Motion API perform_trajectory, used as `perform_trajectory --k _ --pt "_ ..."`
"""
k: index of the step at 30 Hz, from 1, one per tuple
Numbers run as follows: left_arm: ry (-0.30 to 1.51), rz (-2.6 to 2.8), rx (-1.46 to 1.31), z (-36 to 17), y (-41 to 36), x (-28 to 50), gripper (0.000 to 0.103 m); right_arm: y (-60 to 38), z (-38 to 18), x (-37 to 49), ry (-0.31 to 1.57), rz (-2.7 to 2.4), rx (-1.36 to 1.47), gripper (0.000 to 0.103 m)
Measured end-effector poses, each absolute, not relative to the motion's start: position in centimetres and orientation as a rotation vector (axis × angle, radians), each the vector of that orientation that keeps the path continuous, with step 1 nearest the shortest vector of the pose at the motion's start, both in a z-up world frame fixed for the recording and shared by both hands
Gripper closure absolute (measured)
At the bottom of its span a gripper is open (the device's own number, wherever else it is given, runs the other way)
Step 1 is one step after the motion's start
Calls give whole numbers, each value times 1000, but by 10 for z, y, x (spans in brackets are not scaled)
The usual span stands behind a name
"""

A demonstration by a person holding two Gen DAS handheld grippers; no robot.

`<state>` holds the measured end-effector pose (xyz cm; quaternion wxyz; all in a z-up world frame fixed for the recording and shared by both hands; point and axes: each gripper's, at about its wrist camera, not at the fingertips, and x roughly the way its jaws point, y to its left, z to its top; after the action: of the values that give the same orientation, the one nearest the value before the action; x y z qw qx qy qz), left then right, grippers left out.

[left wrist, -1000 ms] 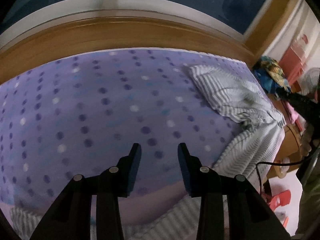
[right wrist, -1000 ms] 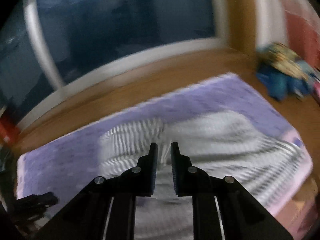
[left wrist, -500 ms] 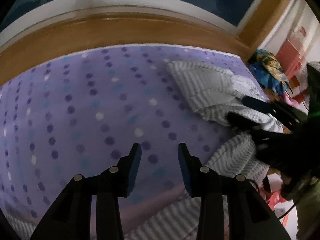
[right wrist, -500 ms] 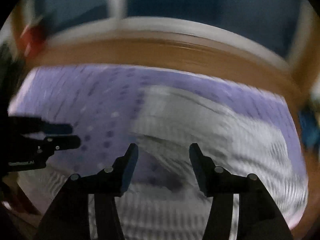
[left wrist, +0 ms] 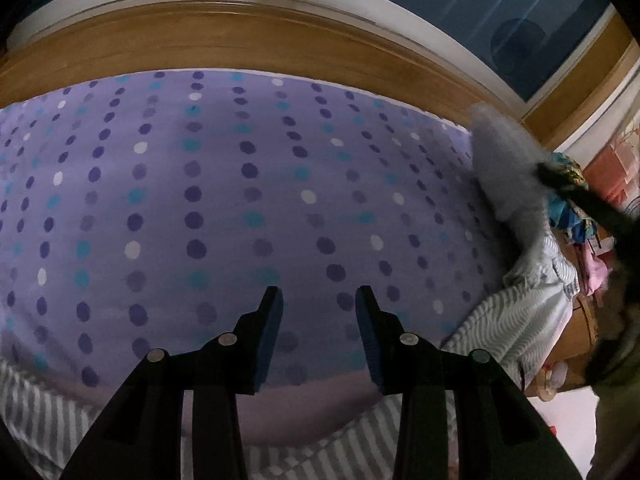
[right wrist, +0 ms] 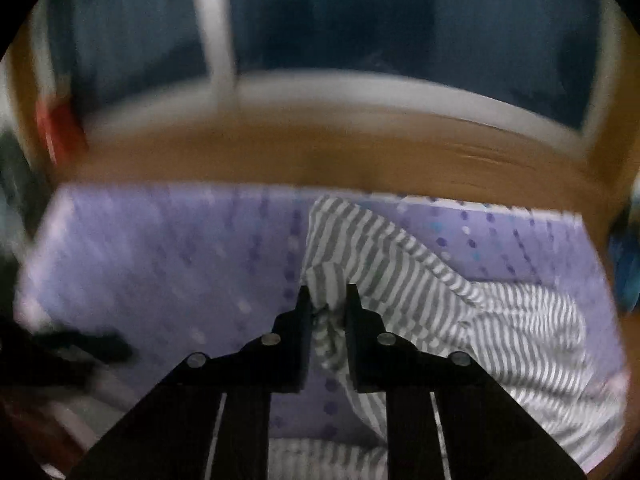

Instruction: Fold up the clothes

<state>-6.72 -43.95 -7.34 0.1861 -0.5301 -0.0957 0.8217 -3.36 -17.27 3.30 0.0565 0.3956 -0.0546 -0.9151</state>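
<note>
Bedroom, home. I am looking over a bed [left wrist: 240, 184] wearing a purple dotted sheet [right wrist: 168, 264], a wooden ledge [left wrist: 224, 40] running behind it under a dark window [left wrist: 500, 8]. A striped garment [right wrist: 500, 320] is lying on the sheet; coloured clothes [left wrist: 568, 208] are piling at the right edge.

**Striped garment partly lifted off the bed**

The grey-and-white striped garment [right wrist: 420, 280] lay crumpled across the right half of the purple dotted bedspread [right wrist: 168, 264], with one bunched fold raised and pinched between the right gripper's [right wrist: 327, 300] fingers. Its lower part draped over the bed's near edge. In the left wrist view, the raised cloth [left wrist: 508, 176] appeared blurred.
</note>
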Motion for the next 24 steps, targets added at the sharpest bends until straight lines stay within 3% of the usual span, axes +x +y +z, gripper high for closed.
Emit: perform_trajectory --k 3,7,14,16,18,22,24 --pt "-234 2281 -1475 -71 -425 -72 65 -126 55 -3 -432 -2822 1127 89" --pt "-141 2232 -1439 -66 -393 -75 65 -64 51 27 -650 -2957 1128 89" --pt "-11 2133 -1401 -62 -340 -81 65 32 -24 69 -877 -3074 1494 88" --pt "10 2085 -1378 -58 -320 -85 65 46 -49 74 -948 -3005 1615 80" --pt "18 2026 -1349 -53 -298 -91 65 49 -52 81 -950 -3002 1651 69" --pt "16 1932 -1295 -47 -248 -106 59 43 -22 95 -774 -3127 1559 64" --pt "8 1895 -1291 -50 -224 -116 53 36 -4 100 -640 -3201 1486 51"
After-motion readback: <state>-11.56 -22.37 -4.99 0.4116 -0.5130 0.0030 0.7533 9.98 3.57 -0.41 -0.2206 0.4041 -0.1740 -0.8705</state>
